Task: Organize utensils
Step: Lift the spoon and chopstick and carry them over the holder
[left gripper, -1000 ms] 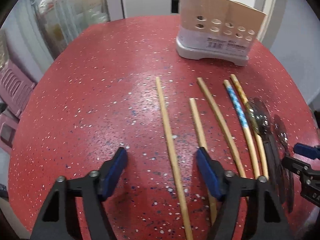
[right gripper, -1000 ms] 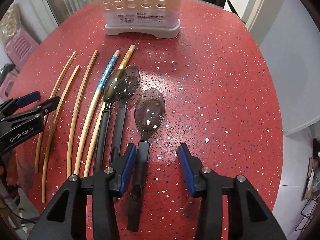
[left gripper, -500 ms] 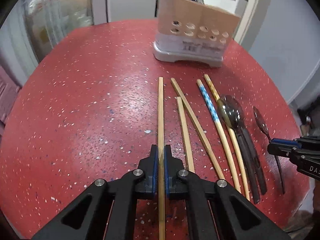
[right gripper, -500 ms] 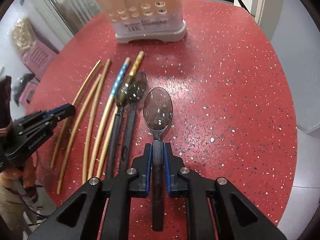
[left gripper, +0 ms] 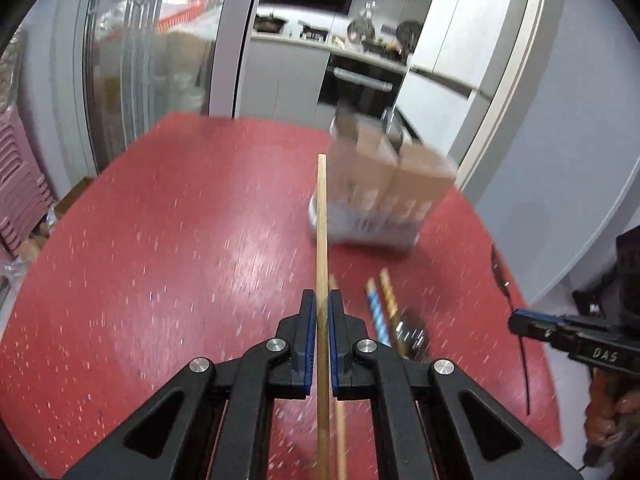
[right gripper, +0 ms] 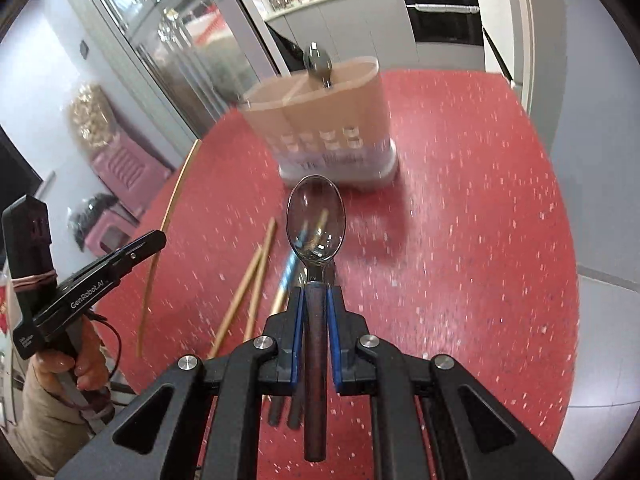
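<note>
Two tools loaded: your left tool (left gripper: 320, 312) pinches a chopstick (left gripper: 321, 216), your right tool (right gripper: 316, 308) a spoon (right gripper: 316, 220). Both long axes point at the holder (right gripper: 320, 120) ahead on the table (right gripper: 460, 220), right nearer.

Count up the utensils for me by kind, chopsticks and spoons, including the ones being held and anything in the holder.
Chopsticks: 5
Spoons: 4, counting the one standing in the holder
Total: 9 utensils
</note>
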A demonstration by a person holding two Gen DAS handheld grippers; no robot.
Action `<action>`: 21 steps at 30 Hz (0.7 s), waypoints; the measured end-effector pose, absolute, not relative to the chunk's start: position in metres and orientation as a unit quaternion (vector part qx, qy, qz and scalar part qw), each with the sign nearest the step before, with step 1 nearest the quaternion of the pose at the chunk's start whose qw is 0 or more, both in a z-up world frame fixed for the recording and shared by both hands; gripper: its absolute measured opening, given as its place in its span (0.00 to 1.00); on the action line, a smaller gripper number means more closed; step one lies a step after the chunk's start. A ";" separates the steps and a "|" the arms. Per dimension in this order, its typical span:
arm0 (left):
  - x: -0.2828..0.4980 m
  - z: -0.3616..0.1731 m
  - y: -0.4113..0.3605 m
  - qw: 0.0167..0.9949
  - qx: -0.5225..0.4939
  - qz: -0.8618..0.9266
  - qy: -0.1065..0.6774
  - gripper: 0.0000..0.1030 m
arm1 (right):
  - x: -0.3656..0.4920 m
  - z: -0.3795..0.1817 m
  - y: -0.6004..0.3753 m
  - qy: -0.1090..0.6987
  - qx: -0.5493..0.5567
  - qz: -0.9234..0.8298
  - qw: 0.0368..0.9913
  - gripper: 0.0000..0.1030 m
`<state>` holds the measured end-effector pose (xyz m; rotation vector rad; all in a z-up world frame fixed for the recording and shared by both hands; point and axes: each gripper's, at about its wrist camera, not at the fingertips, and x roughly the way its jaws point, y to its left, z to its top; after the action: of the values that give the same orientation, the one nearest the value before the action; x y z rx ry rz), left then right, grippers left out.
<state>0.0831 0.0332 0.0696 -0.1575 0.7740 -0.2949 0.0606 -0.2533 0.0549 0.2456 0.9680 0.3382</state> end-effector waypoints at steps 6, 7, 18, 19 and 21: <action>0.107 0.113 0.020 0.924 -0.093 -0.163 0.332 0.30 | 0.076 0.082 -0.261 0.431 0.115 0.168 0.879 0.12; 0.114 0.117 0.015 0.926 -0.093 -0.165 0.326 0.30 | 0.080 0.085 -0.262 0.427 0.116 0.168 0.881 0.12; 0.189 0.159 -0.021 0.943 -0.115 -0.169 0.264 0.30 | 0.144 0.121 -0.275 0.376 0.115 0.169 0.904 0.12; 0.197 0.162 -0.023 0.945 -0.117 -0.166 0.258 0.30 | 0.148 0.124 -0.275 0.371 0.114 0.170 0.906 0.12; 0.213 0.165 -0.027 0.948 -0.122 -0.159 0.245 0.30 | 0.162 0.128 -0.275 0.359 0.116 0.174 0.909 0.12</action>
<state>0.2131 -0.0271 0.1648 -0.2483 0.4995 -0.3232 0.1620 -0.2747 0.1283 0.2387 0.7415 0.3592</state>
